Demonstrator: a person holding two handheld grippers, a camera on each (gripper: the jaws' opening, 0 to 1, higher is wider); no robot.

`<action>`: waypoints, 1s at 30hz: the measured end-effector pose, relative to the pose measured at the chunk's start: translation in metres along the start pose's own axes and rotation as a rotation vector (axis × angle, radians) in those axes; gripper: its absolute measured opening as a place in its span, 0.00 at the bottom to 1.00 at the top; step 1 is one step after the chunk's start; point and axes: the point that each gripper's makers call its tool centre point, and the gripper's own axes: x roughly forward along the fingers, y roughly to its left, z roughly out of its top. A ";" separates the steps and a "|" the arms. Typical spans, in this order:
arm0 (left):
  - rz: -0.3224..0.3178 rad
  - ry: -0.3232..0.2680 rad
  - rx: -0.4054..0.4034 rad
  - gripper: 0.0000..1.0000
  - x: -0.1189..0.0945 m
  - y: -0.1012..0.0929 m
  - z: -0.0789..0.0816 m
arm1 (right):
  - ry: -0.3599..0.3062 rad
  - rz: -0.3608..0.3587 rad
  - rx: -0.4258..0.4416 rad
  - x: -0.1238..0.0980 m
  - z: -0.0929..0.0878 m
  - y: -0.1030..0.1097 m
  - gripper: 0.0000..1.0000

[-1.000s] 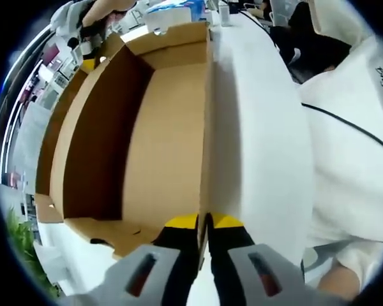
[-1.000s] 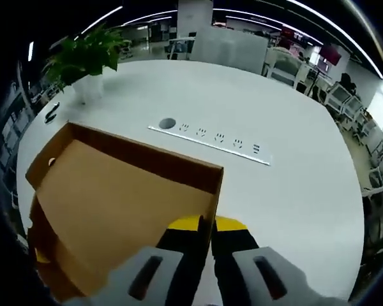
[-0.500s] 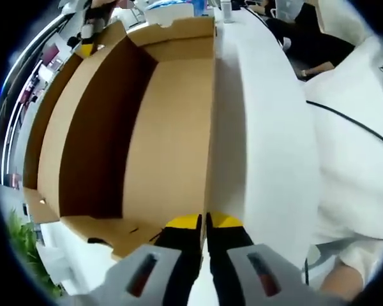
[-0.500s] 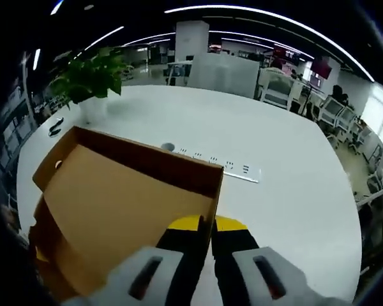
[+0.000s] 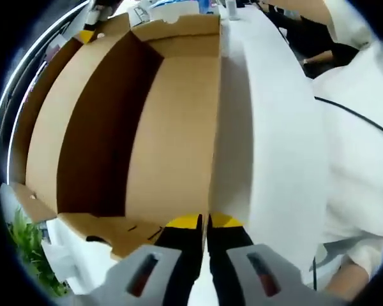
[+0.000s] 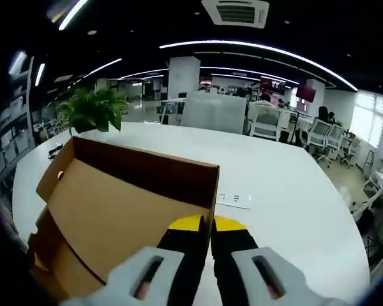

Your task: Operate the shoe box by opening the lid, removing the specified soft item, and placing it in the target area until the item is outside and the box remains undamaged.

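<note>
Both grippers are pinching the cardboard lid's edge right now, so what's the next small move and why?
Probably keep swinging the lid back a little further, both grippers together. The left gripper and right gripper are each shut on its front edge, and the lid looks only partly raised, with nothing of the box's contents in view yet.

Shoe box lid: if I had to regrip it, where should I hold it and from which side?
Probably the thin free edge of the lid, near a corner, approached from outside the box so one jaw goes on each face of the panel. Both the left gripper and right gripper are clamped that way; the upright wall is flat and thin.
</note>
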 end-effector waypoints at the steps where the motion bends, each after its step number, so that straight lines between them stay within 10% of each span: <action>1: -0.001 0.001 -0.005 0.03 0.000 0.000 0.000 | -0.016 0.000 -0.002 -0.003 0.002 0.001 0.02; 30: 0.030 0.009 -0.046 0.03 0.002 0.008 -0.002 | -0.357 -0.083 -0.022 -0.054 0.042 -0.003 0.01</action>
